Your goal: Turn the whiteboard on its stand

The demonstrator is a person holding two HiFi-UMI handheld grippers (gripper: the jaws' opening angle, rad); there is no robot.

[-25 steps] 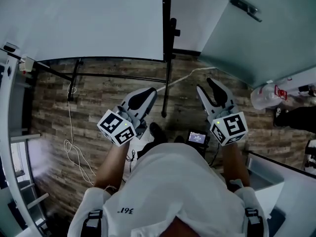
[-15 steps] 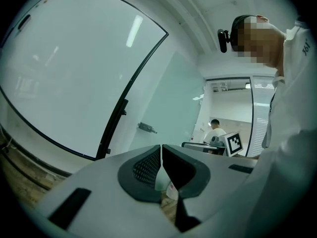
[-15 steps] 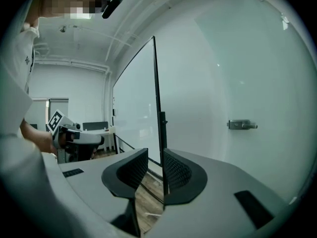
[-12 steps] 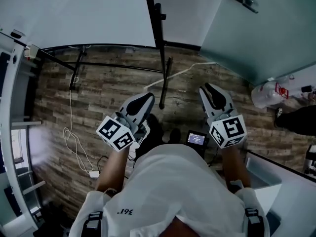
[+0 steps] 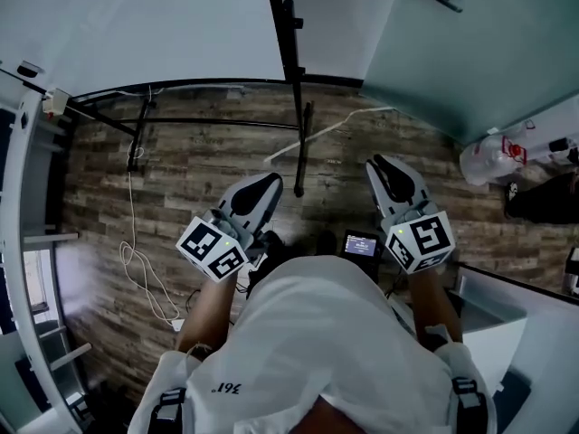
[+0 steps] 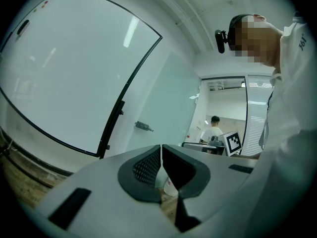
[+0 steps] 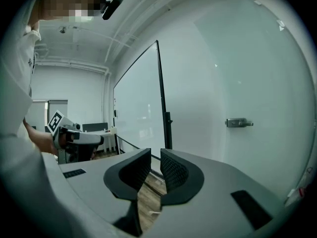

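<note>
The whiteboard (image 5: 154, 25) sits upright on its stand (image 5: 291, 57) ahead, well clear of both grippers. The left gripper (image 5: 261, 186) is closed on nothing. The right gripper (image 5: 387, 170) has just been closing, with a slim gap left and nothing inside.

Brown wood-plank floor (image 5: 208, 179); black base bars of whiteboard stand (image 5: 217, 121) rest on it by wall, one foot bar (image 5: 301, 152) running outward; thin white cable (image 5: 136, 260) loops down left side; second white cable (image 5: 326, 132) slants past foot bar; white plastic bag (image 5: 488, 161) at right edge.
</note>
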